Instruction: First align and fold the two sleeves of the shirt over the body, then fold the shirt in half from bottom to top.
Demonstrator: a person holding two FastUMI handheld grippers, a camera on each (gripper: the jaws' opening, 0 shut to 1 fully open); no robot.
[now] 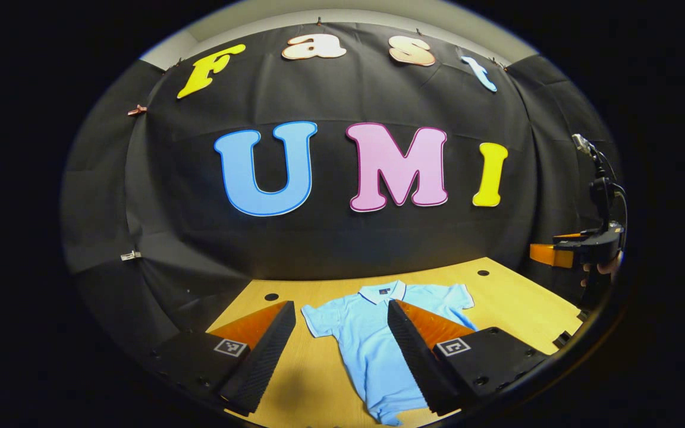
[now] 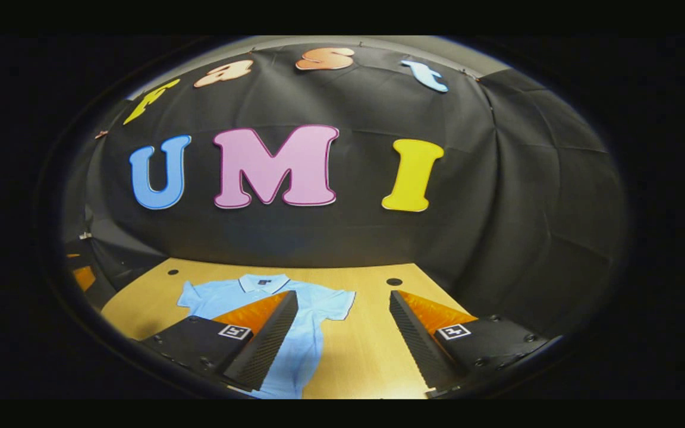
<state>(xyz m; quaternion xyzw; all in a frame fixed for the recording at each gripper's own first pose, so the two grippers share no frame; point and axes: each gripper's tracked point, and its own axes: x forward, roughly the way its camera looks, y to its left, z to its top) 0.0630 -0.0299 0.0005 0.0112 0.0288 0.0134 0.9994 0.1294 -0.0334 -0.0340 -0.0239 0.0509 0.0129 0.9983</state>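
A light blue polo shirt (image 1: 372,351) lies flat and spread out on the wooden table (image 1: 515,309), collar toward the back wall, both short sleeves out to the sides. My left gripper (image 1: 342,309) hangs open above the table, over the shirt's left side. In the right gripper view the same shirt (image 2: 313,306) lies left of centre on the table (image 2: 366,333). My right gripper (image 2: 343,300) is open too, held above the shirt's right sleeve and the bare wood beside it. At the right edge of the left gripper view the right gripper (image 1: 580,249) appears, held by a hand (image 1: 607,267).
Small round holes (image 1: 271,296) mark the tabletop near its back corners, another hole (image 2: 394,281) lying ahead of my right gripper. Black cloth closes off the back and both sides of the booth. Bare wood lies on both sides of the shirt.
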